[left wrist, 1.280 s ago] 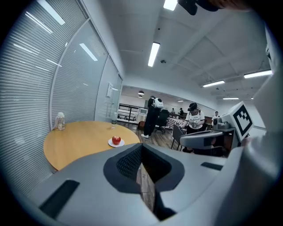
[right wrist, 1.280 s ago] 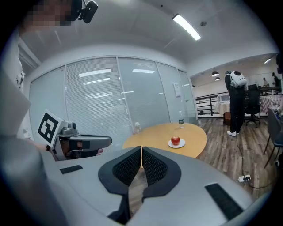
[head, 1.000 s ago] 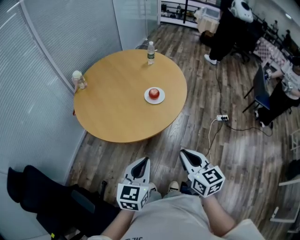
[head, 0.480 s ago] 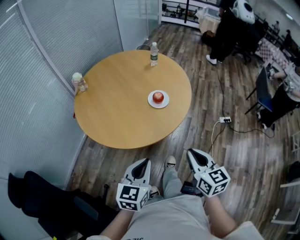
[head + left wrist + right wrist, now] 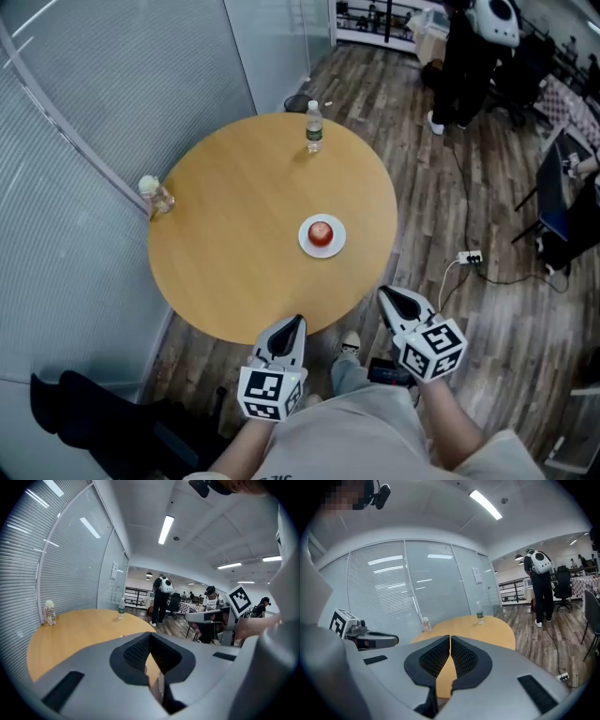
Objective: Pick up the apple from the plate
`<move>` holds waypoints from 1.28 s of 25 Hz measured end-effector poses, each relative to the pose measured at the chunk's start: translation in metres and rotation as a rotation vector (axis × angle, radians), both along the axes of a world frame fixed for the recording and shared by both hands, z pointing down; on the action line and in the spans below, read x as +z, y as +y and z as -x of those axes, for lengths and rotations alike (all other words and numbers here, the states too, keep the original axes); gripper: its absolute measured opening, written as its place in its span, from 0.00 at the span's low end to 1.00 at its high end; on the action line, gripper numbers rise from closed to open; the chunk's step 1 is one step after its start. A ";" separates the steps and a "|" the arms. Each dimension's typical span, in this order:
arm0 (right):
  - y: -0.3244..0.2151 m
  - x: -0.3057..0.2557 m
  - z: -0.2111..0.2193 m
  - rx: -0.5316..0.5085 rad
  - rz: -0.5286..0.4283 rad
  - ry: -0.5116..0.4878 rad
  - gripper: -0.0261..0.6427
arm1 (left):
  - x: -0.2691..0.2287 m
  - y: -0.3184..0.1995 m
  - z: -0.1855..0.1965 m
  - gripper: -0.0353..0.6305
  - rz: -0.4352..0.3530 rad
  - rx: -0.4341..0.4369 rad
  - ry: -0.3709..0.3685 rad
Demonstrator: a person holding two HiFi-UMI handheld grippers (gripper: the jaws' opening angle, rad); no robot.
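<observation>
The apple (image 5: 321, 232) sits on a white plate (image 5: 307, 246), right of centre on the round table (image 5: 225, 234). Both tongs hang empty at the table's near edge, apart from the plate. The left gripper (image 5: 295, 323) has its jaws together, and the right gripper (image 5: 385, 295) has jaws that seem to touch at the tips.

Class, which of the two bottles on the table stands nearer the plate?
The labelled bottle at the far edge of the table; the other bottle stands farther from the plate, at the left edge.
</observation>
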State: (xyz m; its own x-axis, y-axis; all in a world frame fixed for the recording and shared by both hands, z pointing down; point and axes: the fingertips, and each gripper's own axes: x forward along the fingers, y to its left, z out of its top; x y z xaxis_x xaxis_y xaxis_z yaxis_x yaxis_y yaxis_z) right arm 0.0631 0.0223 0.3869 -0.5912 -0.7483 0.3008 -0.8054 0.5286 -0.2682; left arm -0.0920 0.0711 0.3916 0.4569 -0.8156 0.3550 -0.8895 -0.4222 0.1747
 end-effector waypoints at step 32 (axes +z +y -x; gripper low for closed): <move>-0.138 0.019 -0.017 0.061 0.079 0.024 0.09 | -0.009 -0.180 -0.015 0.06 -0.012 0.044 0.044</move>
